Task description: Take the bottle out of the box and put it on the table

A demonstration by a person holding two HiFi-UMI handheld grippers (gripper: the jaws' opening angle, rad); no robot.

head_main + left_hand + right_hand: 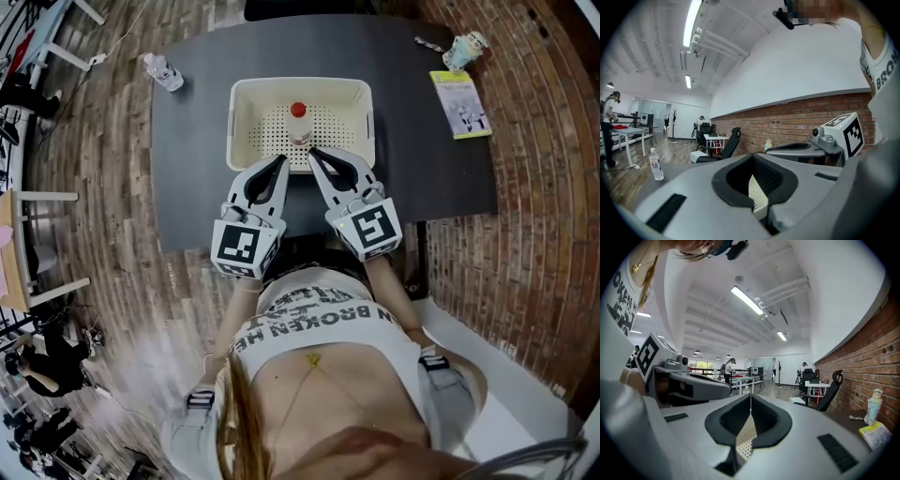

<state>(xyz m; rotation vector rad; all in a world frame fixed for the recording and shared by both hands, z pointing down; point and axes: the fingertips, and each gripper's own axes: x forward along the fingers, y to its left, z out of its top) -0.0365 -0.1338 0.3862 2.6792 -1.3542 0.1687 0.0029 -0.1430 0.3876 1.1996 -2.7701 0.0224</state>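
A white perforated box (244,103) stands in the middle of a dark table (412,169). Inside it a clear bottle with a red cap (298,122) stands upright near the box's front wall. My left gripper (281,161) and right gripper (314,153) hover side by side at the box's near rim, both shut and empty, their tips pointing at the bottle from either side. In the left gripper view my left gripper (753,155) frames a piece of the box (758,196) through its closed jaws. The right gripper (751,395) shows the box (744,439) the same way.
A second clear bottle (162,72) (656,164) stands at the table's far left corner. A small figurine (466,49) (873,404) and a yellow-green booklet (459,103) (876,432) lie at the far right. Desks, chairs and people fill the room beyond.
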